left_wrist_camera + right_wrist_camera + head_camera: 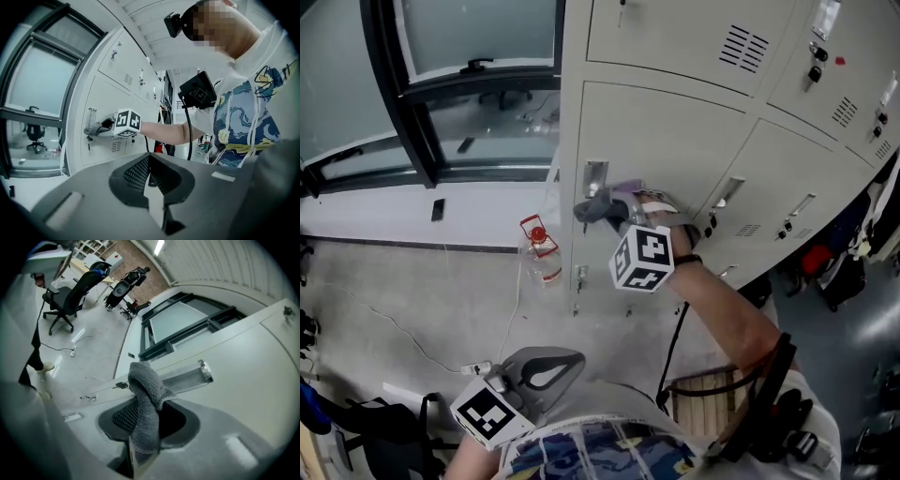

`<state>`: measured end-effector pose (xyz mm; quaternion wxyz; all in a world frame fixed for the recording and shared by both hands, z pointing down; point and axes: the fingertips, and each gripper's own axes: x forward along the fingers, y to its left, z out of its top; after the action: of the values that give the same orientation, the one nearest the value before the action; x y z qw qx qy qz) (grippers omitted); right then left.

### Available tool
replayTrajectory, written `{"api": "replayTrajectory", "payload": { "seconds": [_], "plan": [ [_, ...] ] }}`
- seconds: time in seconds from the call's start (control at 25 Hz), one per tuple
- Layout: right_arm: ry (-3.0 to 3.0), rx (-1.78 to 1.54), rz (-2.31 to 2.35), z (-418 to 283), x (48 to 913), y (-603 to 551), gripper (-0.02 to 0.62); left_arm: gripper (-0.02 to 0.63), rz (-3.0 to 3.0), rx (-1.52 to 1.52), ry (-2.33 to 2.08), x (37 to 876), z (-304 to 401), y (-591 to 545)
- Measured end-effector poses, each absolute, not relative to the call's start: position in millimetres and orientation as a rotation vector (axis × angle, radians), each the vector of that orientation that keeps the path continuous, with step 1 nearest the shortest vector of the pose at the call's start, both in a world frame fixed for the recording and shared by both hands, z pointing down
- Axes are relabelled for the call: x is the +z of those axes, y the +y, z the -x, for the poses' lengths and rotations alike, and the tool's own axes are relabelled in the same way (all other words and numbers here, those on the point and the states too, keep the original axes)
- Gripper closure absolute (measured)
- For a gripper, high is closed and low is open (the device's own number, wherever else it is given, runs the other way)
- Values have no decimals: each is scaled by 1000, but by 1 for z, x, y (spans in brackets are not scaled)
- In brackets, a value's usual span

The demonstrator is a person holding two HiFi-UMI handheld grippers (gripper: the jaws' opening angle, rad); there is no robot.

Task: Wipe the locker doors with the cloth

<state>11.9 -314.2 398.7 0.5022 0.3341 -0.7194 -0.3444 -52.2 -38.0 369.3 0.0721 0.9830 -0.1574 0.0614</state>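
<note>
the right claw point(140, 446) pinches the grey cloth point(146, 394), which sticks out ahead toward the locker door point(675, 141), just beside its handle point(595, 176). the left claw point(546, 370) is pressed together, empty, low and well away from the door.

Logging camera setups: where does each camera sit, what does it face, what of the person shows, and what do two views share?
Head view: on the head, steeply down at the locker door; right forearm, right tongs, left tongs show.
Left gripper view: on the left tongs, facing the lockers; shirt and right forearm show.
Right gripper view: on the right tongs, facing the door handle; only the clamped cloth shows.
Shared: head and left gripper views show the right tongs.
</note>
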Motion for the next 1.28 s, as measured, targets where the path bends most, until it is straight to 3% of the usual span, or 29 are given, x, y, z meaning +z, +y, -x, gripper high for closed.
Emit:
{"api": "replayTrajectory", "payload": {
  "seconds": [0.24,0.6,0.76,1.28],
  "plan": [
    [-1742,-715,-707,-15,413,-307,482,604,-2968,187,-458,369,50,-35],
    [-1798,-1128,-1007,14,218,-291,480,604,-2961,177,-449,369,51,-33],
    [-1737,-1256,-1075,26,175,-305,480,604,-2964,182,-459,369,54,-33],
    [-1720,-1088,-884,38,293,-319,480,604,-2940,163,-510,372,66,-35]
  ]
}}
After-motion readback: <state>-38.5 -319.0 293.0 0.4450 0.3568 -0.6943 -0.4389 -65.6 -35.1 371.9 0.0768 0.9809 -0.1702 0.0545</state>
